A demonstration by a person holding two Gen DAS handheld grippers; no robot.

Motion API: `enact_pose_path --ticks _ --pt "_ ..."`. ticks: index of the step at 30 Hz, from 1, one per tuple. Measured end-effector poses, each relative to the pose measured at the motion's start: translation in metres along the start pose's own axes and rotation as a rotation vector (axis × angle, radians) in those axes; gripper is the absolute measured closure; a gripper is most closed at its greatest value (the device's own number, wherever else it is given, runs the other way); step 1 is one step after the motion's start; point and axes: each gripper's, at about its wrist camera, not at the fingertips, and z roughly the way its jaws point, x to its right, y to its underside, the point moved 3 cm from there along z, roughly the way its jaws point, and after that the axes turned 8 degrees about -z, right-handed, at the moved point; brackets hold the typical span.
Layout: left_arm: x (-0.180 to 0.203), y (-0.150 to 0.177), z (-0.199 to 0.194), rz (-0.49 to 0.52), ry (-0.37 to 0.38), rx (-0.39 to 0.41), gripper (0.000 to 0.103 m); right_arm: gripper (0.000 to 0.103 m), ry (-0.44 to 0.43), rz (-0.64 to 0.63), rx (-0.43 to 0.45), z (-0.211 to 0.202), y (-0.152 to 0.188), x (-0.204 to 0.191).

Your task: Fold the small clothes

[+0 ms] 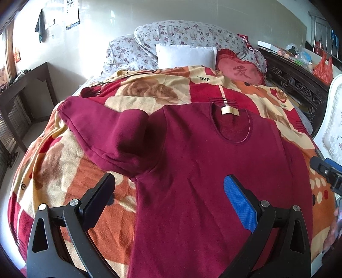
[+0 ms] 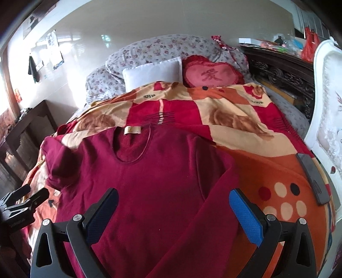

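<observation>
The maroon sweater (image 1: pixel 209 171) is thick, matt cloth with a soft, slightly fuzzy nap, a smoother bound neckline and a pale woven label (image 1: pixel 229 110). The blanket (image 1: pixel 64 162) under it looks plush and fleecy. The left gripper (image 1: pixel 171 198) and right gripper (image 2: pixel 174 210) are matt black plastic with shiny metal screw heads; each carries a blue pad (image 1: pixel 240 205) with a fine knurled texture. The white pillow (image 2: pixel 152 71) is plain smooth cloth, the headboard (image 2: pixel 284 74) dark carved wood, the wall (image 2: pixel 149 25) glossy.

Maroon sweater (image 1: pixel 203 171) hem cut off below, right sleeve cuff hidden — wall papers (image 1: pixel 72 12) illegible
</observation>
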Motion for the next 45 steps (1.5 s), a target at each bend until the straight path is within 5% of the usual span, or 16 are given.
enact_pose_path --ticks 45 --pt "-0.015 -0.008 0.031 -0.042 -0.015 -0.026 0.001 0.000 0.045 -0.057 -0.097 0.047 -0.009 -0.030"
